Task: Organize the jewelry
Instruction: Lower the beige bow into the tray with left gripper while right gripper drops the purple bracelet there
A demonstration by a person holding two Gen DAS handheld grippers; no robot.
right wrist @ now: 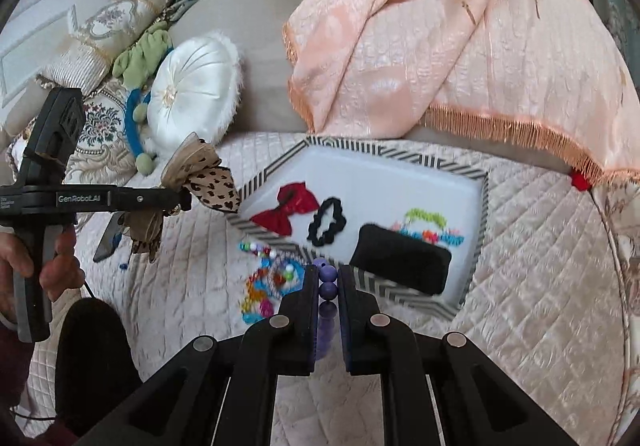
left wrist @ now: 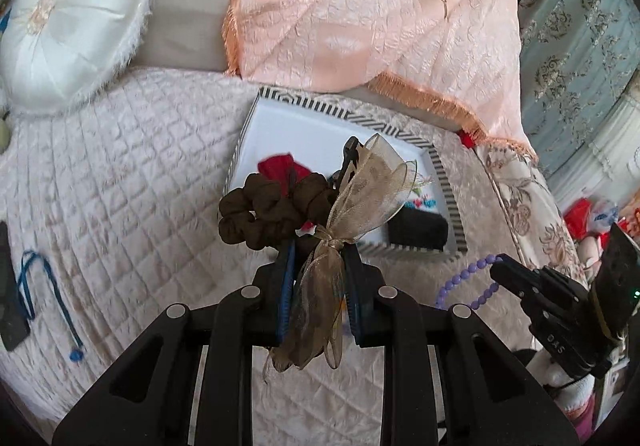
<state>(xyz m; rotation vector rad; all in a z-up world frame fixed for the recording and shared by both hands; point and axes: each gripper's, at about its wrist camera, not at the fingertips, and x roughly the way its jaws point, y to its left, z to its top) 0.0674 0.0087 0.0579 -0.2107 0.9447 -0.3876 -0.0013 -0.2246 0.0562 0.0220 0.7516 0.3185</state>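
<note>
Landmark: the white rectangular tray with a black-and-white striped rim (right wrist: 362,150), lying on the quilted cream bed cover (right wrist: 540,286).

Far left of the tray in the right wrist view, a person's hand (right wrist: 60,270) holds the left claw (right wrist: 188,198). The left claw is clamped on a sheer beige ribbon bow with dark leopard spots (right wrist: 208,182), and a dark brown fabric scrunchie (left wrist: 264,214) is caught in the same grip. In the left wrist view the bow's (left wrist: 360,190) gauzy loops fan past the fingertips while its tails hang back between the fingers, and both pieces hang in the air above the tray's near left part.

Just off the tray's near left corner, a tangle of multicoloured bead bracelets (right wrist: 268,286) lies on the cover.

Inside the tray, from left: a shiny red bow (right wrist: 286,212), a small black scrunchie (right wrist: 326,222), then a black padded oblong pouch (right wrist: 402,264) with bright green, blue and orange beaded pieces (right wrist: 428,228) behind it.

At the tray's near edge, the right claw (right wrist: 329,284) is closed on a string of round matte purple beads (right wrist: 328,282); the left wrist view shows the strand (left wrist: 468,286) looping free of the right claw (left wrist: 498,270).
</note>
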